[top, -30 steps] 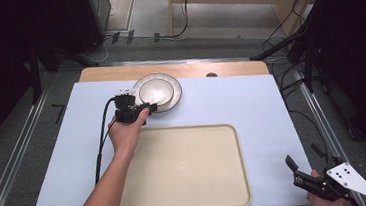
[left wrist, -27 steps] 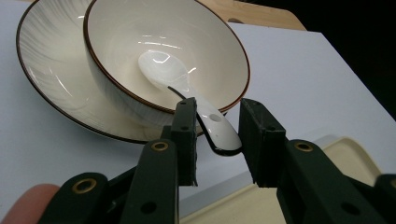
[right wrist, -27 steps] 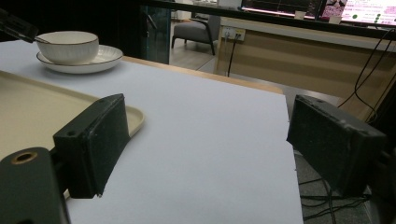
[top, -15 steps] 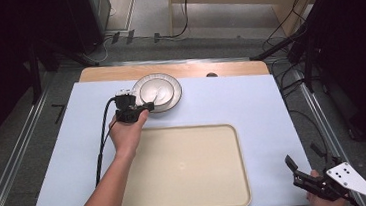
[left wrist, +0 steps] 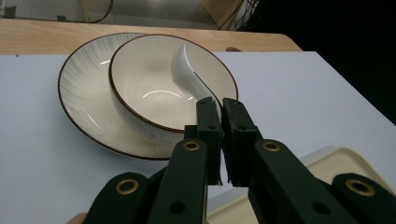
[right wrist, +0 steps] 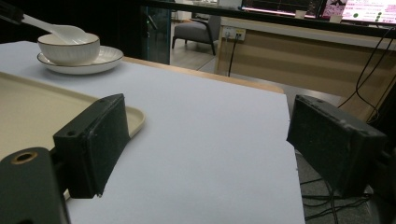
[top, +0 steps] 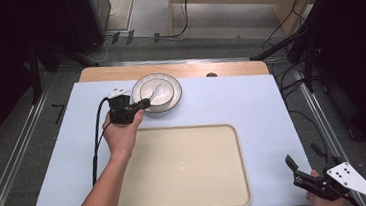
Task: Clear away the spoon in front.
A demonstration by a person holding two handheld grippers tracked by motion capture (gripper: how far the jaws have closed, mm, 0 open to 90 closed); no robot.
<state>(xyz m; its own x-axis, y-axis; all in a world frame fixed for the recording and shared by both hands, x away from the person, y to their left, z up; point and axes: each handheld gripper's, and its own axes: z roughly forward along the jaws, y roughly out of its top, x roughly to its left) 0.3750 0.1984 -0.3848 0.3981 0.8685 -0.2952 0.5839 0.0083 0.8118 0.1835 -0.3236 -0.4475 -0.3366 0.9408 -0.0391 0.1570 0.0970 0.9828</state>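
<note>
A white spoon (left wrist: 187,74) rests with its scoop in a cream bowl (left wrist: 149,88) with a brown rim. The bowl stands on a ribbed plate (left wrist: 79,93) at the table's far middle. My left gripper (left wrist: 220,116) is shut on the spoon's handle at the bowl's near rim. From above, the left gripper (top: 143,104) reaches toward the bowl (top: 156,91) from its left. My right gripper (top: 303,155) is open with nothing between its jaws, off the table's front right corner. Along the right gripper (right wrist: 210,140) I see the bowl (right wrist: 67,51) and spoon (right wrist: 60,30) far off.
A large beige tray (top: 181,168) with nothing on it lies at the front middle of the blue-white table cover (top: 251,107). The wooden table edge (top: 193,68) runs along the back. Cables and stands lie on the floor to the right.
</note>
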